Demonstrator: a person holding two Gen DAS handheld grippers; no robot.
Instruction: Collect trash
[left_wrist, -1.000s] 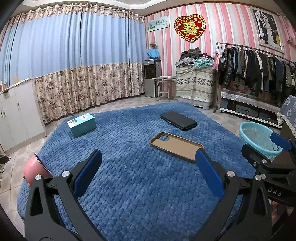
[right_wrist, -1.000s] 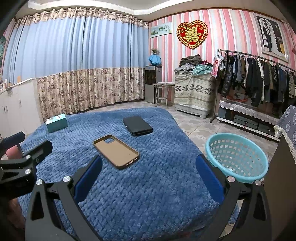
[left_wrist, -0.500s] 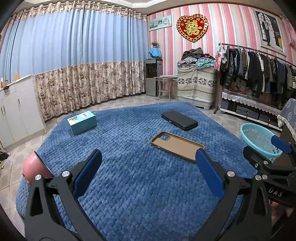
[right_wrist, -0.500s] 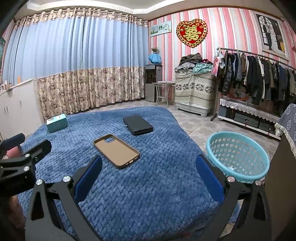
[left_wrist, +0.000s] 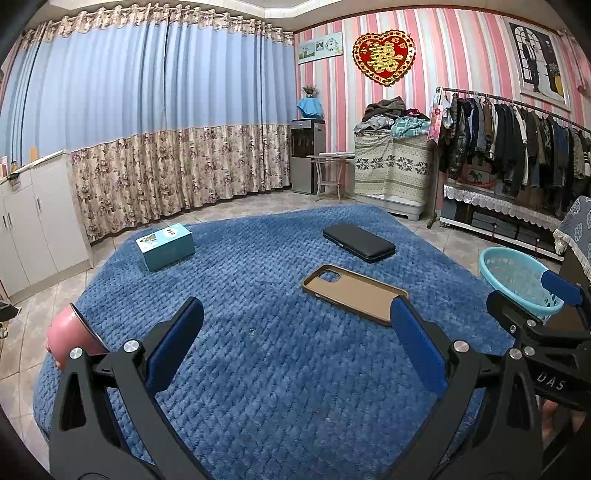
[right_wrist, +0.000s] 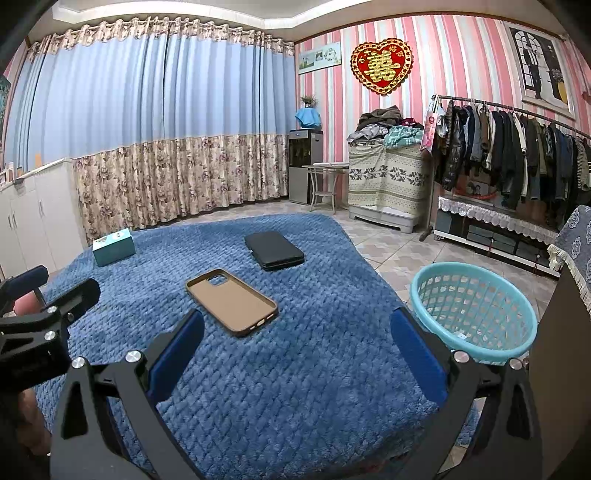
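On the blue blanket lay a tan phone case, open side up, with a black wallet just beyond it at 1 o'clock and a teal box well off at 10 o'clock. The turquoise basket stood on the floor at 3 o'clock; nothing clearly showed inside it, so progress could not be judged. Both the left gripper and right gripper hovered spread wide, holding nothing. Against the earlier frames, only a slight camera drift showed; the items lay unchanged.
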